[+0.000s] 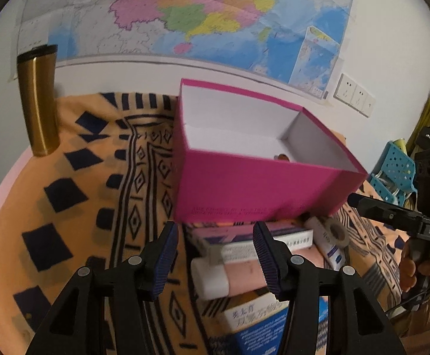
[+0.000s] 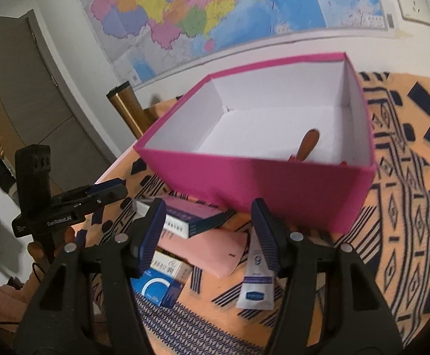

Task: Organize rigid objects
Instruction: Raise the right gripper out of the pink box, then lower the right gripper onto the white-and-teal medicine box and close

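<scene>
An open magenta box (image 1: 256,189) (image 2: 289,189) with a white inside stands on the patterned orange cloth. A brown wooden-handled object (image 2: 308,145) lies inside it. In front of the box lie a purple-and-white carton (image 1: 244,242) (image 2: 191,219), a pink flat package (image 1: 244,275) (image 2: 212,251), a blue-and-white carton (image 1: 262,322) (image 2: 161,284) and a white tube (image 1: 327,242) (image 2: 256,284). My left gripper (image 1: 213,260) is open above the cartons. My right gripper (image 2: 209,236) is open above the pink package, the tube by its right finger.
A gold tumbler (image 1: 38,100) (image 2: 129,109) stands at the table's back edge by the wall with a map. Blue plastic baskets (image 1: 395,171) sit off the table at right. A door (image 2: 22,88) is at left.
</scene>
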The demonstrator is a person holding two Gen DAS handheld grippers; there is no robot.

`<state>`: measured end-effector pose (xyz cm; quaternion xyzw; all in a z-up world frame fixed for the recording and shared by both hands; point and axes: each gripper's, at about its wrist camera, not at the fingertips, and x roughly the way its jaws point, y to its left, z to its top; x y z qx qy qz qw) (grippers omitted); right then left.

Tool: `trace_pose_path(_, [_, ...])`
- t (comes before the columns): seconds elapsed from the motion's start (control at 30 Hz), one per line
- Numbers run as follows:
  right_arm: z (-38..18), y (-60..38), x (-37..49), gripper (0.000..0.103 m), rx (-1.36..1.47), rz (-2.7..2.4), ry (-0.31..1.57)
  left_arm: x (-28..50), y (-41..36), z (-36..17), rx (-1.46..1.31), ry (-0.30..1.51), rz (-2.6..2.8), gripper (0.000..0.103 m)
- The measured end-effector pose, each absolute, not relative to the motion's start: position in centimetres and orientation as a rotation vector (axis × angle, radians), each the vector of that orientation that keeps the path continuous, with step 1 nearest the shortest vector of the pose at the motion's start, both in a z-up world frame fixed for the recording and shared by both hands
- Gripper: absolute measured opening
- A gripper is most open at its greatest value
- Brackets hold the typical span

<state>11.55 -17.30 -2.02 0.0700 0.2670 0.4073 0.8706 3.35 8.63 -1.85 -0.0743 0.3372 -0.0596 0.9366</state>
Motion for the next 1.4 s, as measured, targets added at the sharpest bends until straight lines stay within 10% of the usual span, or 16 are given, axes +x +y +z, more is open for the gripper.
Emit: trace_pose_path(1.4, [-6.0, -11.6, 13.8, 0.061, 0.141, 0.934, 0.691, 3.9, 6.5, -3.7, -0.151, 0.760, -0.258, 0.050])
